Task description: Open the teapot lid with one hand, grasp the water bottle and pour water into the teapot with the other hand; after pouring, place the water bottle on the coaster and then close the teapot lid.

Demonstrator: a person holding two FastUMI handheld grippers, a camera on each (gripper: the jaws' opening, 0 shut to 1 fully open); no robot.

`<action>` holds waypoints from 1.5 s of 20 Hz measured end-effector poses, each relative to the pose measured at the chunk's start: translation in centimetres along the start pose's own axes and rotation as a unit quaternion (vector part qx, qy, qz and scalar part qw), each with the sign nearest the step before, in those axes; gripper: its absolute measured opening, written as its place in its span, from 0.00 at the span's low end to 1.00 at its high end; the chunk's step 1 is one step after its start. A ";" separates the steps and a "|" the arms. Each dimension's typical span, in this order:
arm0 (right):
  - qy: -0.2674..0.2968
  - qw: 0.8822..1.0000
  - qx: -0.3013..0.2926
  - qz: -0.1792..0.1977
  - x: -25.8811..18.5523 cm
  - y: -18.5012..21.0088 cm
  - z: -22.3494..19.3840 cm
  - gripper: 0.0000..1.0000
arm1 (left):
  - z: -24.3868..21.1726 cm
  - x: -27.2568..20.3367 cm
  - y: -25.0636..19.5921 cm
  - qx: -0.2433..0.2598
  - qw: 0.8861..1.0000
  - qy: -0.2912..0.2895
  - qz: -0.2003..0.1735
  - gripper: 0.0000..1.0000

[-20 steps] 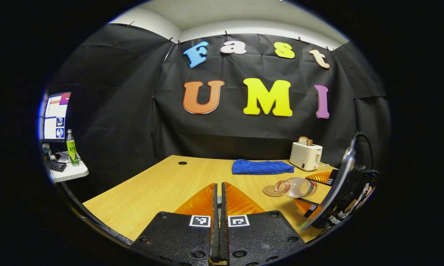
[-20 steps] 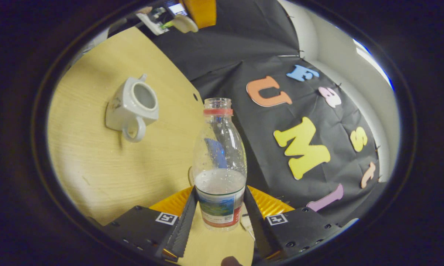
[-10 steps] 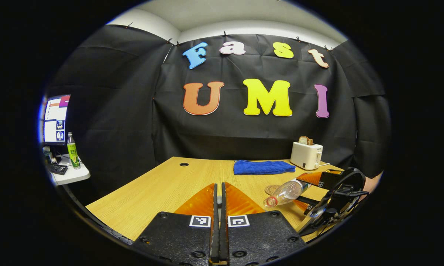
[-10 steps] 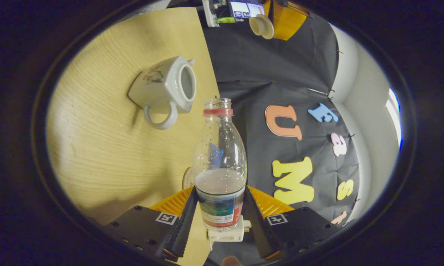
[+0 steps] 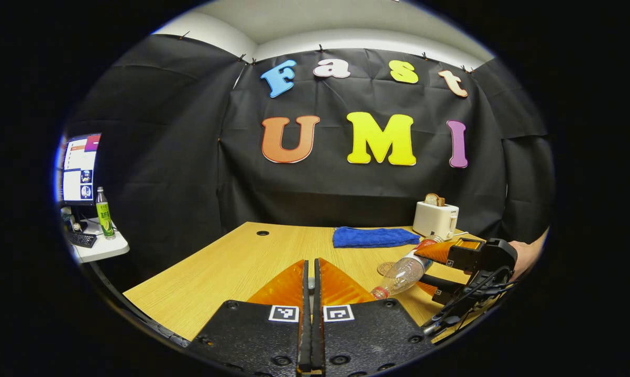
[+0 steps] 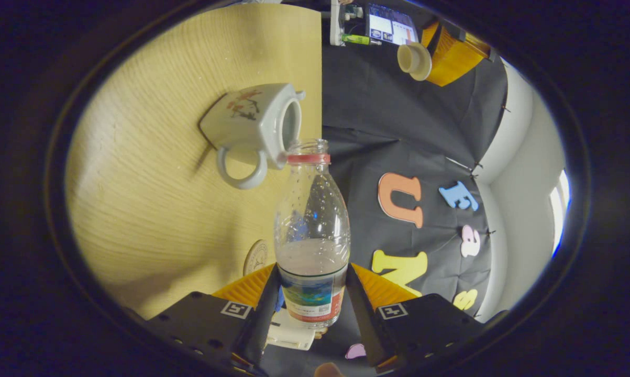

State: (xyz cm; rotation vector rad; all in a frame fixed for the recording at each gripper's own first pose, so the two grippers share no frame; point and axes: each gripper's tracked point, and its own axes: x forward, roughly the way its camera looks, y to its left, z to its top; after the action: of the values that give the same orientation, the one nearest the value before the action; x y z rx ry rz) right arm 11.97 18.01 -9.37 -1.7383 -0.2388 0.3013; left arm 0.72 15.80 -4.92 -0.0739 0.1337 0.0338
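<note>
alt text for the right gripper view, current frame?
The right gripper holds an uncapped water bottle between its fingers, the bottle's mouth close to the open top of a white teapot on the wooden table. A round coaster lies on the table beside the bottle, and the other gripper holds the teapot lid farther off.

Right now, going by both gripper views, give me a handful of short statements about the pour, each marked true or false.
1. The right gripper is shut on the water bottle. True.
2. The bottle is capped. False: its mouth is open.
3. The teapot has its lid on. False: its opening is uncovered, and the lid is held at the left gripper.
4. The bottle stands on the coaster. False: it is held tilted above the table.
5. A blue cloth lies beside the toaster. True.
</note>
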 end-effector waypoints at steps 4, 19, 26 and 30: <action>-0.004 1.000 -0.021 -0.009 -0.3 -0.5 0.2 0.72 | 0.1 0.0 0.2 -0.001 1.000 -0.001 0.002 0.03; -0.009 0.996 -0.080 -0.034 -0.8 -2.6 0.5 0.72 | 0.3 -0.2 0.3 -0.002 1.000 -0.002 0.001 0.03; -0.011 0.994 -0.104 -0.042 -0.5 -3.4 0.7 0.72 | 0.3 -0.3 0.4 -0.002 1.000 -0.001 0.000 0.03; -0.013 0.992 -0.120 -0.046 -0.6 -3.7 0.8 0.72 | 0.5 -0.4 0.4 -0.001 1.000 -0.003 -0.001 0.03</action>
State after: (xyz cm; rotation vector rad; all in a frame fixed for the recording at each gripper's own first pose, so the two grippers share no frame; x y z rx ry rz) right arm 11.15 19.28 -5.83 -1.9550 -0.3854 0.2350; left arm 0.42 16.20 -4.44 -0.0757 0.1277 0.0324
